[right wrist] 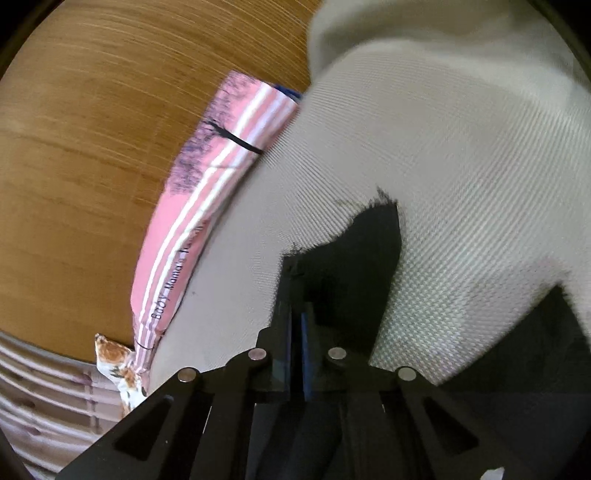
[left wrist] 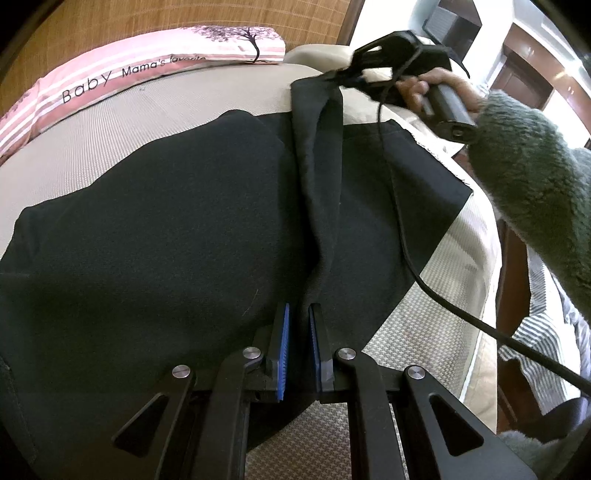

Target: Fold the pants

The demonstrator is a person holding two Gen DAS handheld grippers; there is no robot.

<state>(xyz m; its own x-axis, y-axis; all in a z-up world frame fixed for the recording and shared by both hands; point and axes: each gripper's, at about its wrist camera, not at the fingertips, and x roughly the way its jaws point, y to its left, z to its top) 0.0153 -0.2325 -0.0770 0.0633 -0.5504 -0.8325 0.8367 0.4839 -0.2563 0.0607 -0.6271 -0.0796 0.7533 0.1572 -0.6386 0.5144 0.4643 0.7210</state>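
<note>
Black pants (left wrist: 155, 236) lie spread on a beige woven mattress (left wrist: 110, 147). A raised fold of the fabric (left wrist: 319, 177) runs from my left gripper (left wrist: 298, 325) up to my right gripper (left wrist: 341, 75). My left gripper's blue-padded jaws are shut on the near end of this fold. My right gripper, held by a hand in a green fleece sleeve (left wrist: 535, 177), is shut on the far end and lifts it. In the right wrist view the right gripper (right wrist: 297, 314) is shut on a black pants edge (right wrist: 354, 251) above the mattress (right wrist: 443, 184).
A pink striped pillow (left wrist: 110, 81) printed "Baby Mama's favorite" lies at the mattress's far edge against a wooden headboard (left wrist: 147, 22); it also shows in the right wrist view (right wrist: 207, 206). A black cable (left wrist: 406, 240) trails over the pants. The mattress edge (left wrist: 487, 258) drops off at the right.
</note>
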